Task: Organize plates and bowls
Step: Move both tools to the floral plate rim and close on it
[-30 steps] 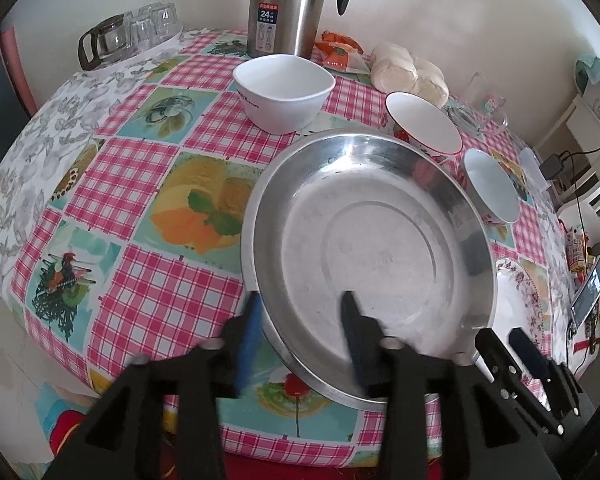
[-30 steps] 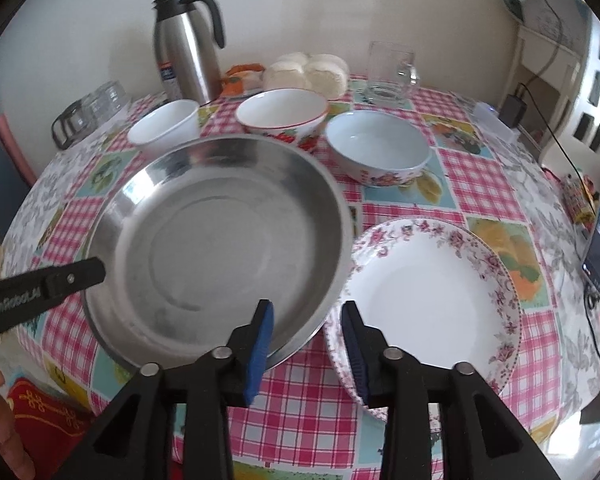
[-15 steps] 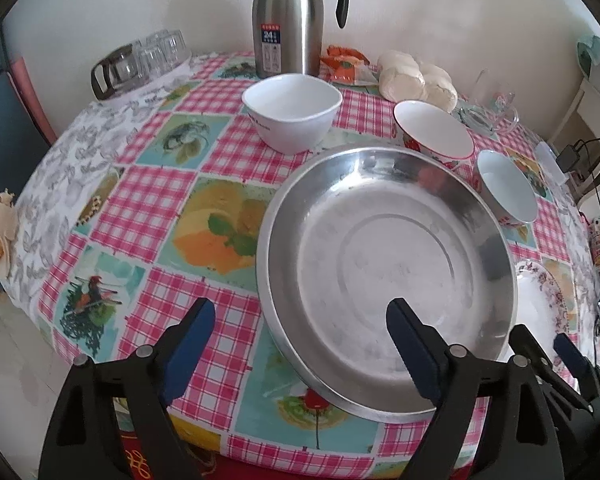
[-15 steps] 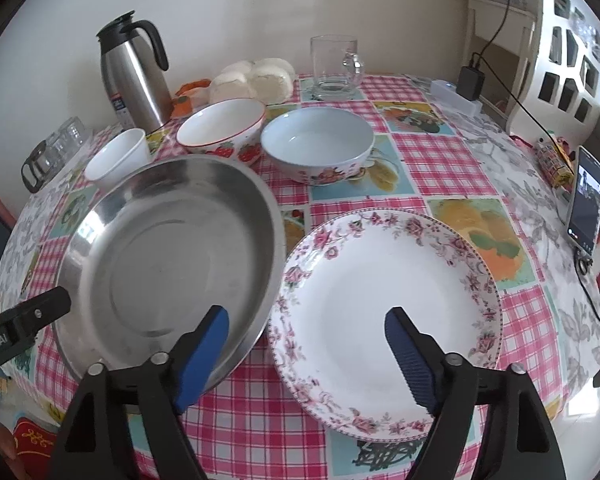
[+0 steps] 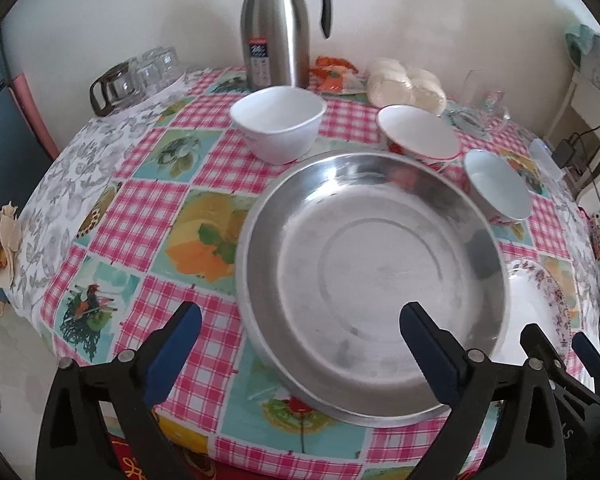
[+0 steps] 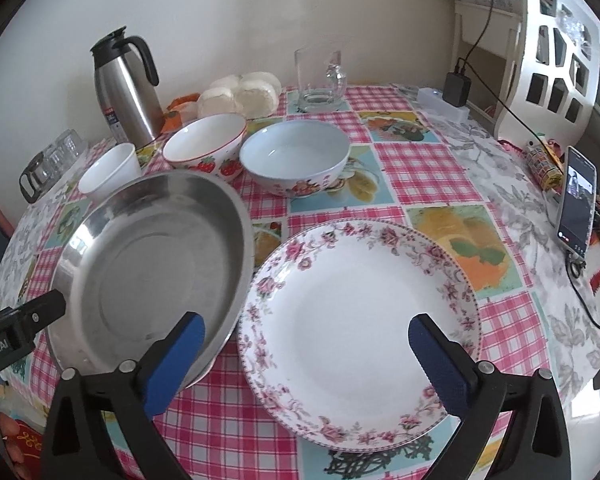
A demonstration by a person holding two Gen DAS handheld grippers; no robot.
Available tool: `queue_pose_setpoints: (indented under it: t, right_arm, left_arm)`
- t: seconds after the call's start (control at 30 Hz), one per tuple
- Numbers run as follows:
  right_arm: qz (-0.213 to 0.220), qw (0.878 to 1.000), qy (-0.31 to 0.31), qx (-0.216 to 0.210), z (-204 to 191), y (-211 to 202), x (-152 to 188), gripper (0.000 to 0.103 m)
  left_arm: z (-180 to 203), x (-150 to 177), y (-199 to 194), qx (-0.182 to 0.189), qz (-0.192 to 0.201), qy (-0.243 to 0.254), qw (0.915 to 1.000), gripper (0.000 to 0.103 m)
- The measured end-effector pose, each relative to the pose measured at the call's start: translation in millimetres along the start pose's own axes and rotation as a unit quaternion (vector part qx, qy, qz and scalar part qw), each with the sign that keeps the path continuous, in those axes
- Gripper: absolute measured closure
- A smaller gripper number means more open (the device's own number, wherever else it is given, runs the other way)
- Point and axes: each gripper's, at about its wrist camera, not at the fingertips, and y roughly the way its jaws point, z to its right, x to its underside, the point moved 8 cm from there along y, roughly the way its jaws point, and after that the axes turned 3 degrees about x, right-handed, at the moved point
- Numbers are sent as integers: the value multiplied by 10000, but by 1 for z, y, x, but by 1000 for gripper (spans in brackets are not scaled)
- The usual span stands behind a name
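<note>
Both grippers, left (image 5: pixel 300 344) and right (image 6: pixel 306 354), have just been opening; our jaws now stand spread wide, holding nothing. Steel pan (image 5: pixel 374 284) lies ahead of the left at twelve o'clock, floral plate (image 6: pixel 360 332) beside it at three. We judge the plate fragile and slick, best pinched at its near rim; the pan looks light and stiff.

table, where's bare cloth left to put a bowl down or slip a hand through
Free: the cloth left of the steel pan, between the white bowl and the near edge; also right of the flowered plate, towards the phone. Crowded: the back, where kettle, buns, glass mug and three bowls sit close.
</note>
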Motion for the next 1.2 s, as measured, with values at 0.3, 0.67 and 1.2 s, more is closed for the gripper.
queue_pose_setpoints:
  t: [0.3,0.67,1.2]
  right_arm:
    - [503,9978,425,107,38,-16,-12,0]
    - [131,9878,1524,289,118,-6,6,0]
    - [-784,9823,1660,380,131,29,41,48]
  left_arm:
    - [38,4,-3,392,156,373,9984,4]
    - [95,24,-7,1312,-238,616,9892,4]
    - [118,45,-7,1509,-606,743,9839,4]
